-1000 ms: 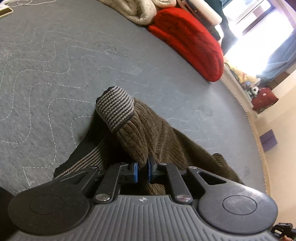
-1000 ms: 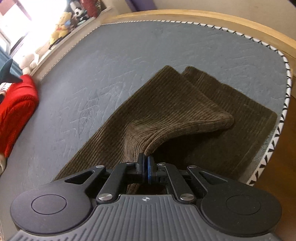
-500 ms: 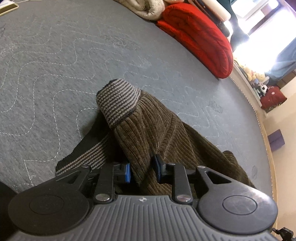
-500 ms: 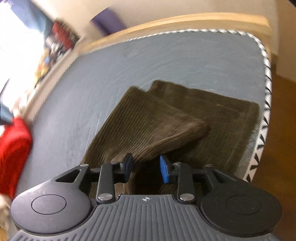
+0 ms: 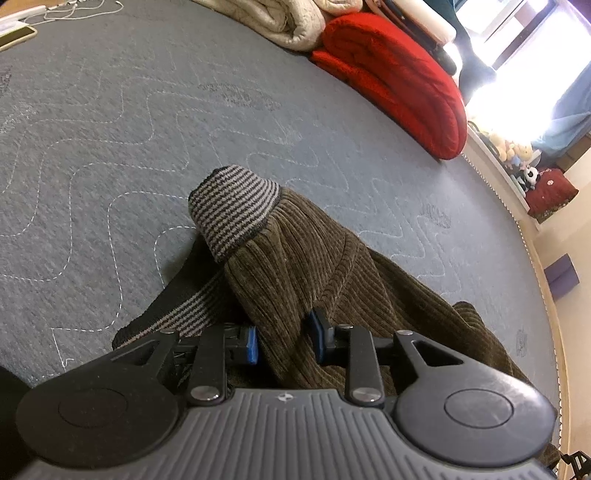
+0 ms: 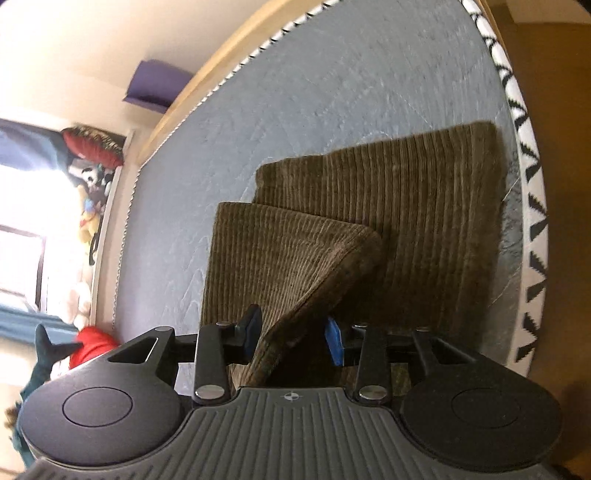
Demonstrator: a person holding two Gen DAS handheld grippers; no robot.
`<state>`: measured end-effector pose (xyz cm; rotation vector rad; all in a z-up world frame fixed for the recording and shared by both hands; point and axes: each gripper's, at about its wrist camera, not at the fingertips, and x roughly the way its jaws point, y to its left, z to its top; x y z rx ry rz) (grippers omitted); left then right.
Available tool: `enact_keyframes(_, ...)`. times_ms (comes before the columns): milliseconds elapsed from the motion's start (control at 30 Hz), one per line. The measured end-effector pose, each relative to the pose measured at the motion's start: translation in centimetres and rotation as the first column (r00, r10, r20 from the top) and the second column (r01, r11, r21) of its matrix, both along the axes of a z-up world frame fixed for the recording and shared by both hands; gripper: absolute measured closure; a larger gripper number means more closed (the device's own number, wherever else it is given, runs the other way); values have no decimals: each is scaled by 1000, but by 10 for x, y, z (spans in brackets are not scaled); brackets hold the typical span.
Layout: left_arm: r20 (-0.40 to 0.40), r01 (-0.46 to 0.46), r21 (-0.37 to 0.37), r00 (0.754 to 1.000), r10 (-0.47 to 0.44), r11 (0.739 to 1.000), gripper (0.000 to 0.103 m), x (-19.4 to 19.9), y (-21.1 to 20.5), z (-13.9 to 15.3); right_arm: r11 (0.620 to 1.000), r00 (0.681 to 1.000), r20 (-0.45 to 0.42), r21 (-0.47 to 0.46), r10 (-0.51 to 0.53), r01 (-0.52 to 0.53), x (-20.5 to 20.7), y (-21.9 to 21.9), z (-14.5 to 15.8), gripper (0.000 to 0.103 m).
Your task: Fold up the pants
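On the bed, the pants are lying half folded. The left gripper and right gripper are opening their jaws, corduroy between them but unpinched. Risk: pads snagging fabric, dragging the fold open.

- Setting: a home bedroom.
- Work surface is a grey quilted mattress with wavy stitching, trimmed along its edge by a black-and-white zigzag border and set in a wooden bed frame.
- Folded bedding at the far edge: a red blanket beside a cream quilt.
- Stuffed toys line a ledge under a bright window with a blue curtain.
- A purple cushion lies against the cream wall.
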<state>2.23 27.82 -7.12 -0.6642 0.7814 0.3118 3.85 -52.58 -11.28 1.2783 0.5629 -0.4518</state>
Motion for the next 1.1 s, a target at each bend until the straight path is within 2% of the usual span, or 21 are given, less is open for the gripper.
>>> enact_keyframes(100, 0, 7, 21, 1000, -7, 1000, 73, 1, -1, 1, 1000, 1000, -14, -5, -25, 25, 10, -1, -3, 63)
enact_keyframes(133, 1, 9, 24, 1000, -9, 1000, 82, 2, 0, 2, 999, 999, -22, -23, -33, 32, 13, -2, -2, 63)
enact_keyframes(167, 1, 8, 26, 1000, -8, 1000, 89, 2, 0, 3, 998, 999, -28, -43, -38, 37, 15, -2, -1, 70)
enact_keyframes(200, 1, 13, 26, 1000, -13, 1000, 90, 3, 1, 5, 996, 999, -34, -75, -41, 38, 17, -4, 1, 87)
enact_keyframes(300, 33, 32, 57, 999, -34, 998, 95, 4, 3, 23, 978, 999, -20, -208, -32, 27, 27, -3, 24, 93)
enact_keyframes(333, 51, 29, 64, 998, -32, 998, 96, 2, 3, 30, 960, 1000, 14, -282, 7, -3, 33, 0, 40, 93)
enact_keyframes(400, 94, 21, 69, 995, -28, 997, 96, -9, 2, 49, 895, 995, 75, -445, 67, -27, 37, 11, 70, 93)
enact_keyframes(433, 91, 24, 78, 995, -32, 997, 96, -14, 1, 56, 854, 988, 130, -520, 81, -2, 31, 17, 87, 93)
enact_keyframes(467, 68, 33, 82, 997, -39, 996, 95, -18, -1, 58, 833, 985, 155, -553, 72, 26, 25, 18, 94, 94)
enact_keyframes(500, 30, 47, 77, 998, -50, 996, 95, -20, -3, 56, 822, 991, 133, -567, 29, 52, 17, 16, 96, 94)
enact_keyframes(567, -79, 93, 54, 993, -88, 994, 95, -19, -8, 42, 853, 997, -11, -520, -70, 54, 8, 4, 80, 93)
enact_keyframes(633, -183, 112, 86, 979, -95, 990, 95, -16, -15, 28, 910, 966, -230, -415, -117, 12, 3, -12, 47, 93)
enact_keyframes(667, -217, 114, 84, 972, -93, 990, 94, -14, -17, 24, 931, 950, -289, -366, -121, 7, 0, -18, 33, 93)
enact_keyframes(700, -233, 111, 90, 969, -88, 990, 94, -12, -19, 23, 949, 944, -311, -315, -109, 6, -5, -23, 21, 93)
enact_keyframes(733, -236, 119, 110, 967, -90, 987, 94, -10, -22, 25, 951, 941, -321, -309, -105, 0, -7, -24, 15, 93)
enact_keyframes(933, -220, 131, 181, 971, -89, 975, 93, -14, -38, 31, 907, 963, -250, -421, -95, -20, -15, -14, 32, 93)
enact_keyframes(1000, -247, 126, 187, 966, -78, 974, 85, -15, -35, 30, 905, 949, -301, -423, -94, -44, -14, -15, 28, 93)
enact_keyframes(1067, -288, 112, 222, 956, -45, 969, 62, -16, -41, 30, 909, 917, -391, -407, -85, -89, -5, -12, 20, 92)
enact_keyframes(1100, -296, 99, 255, 955, -20, 962, 59, -19, -45, 33, 904, 903, -418, -418, -101, -92, -4, -11, 20, 86)
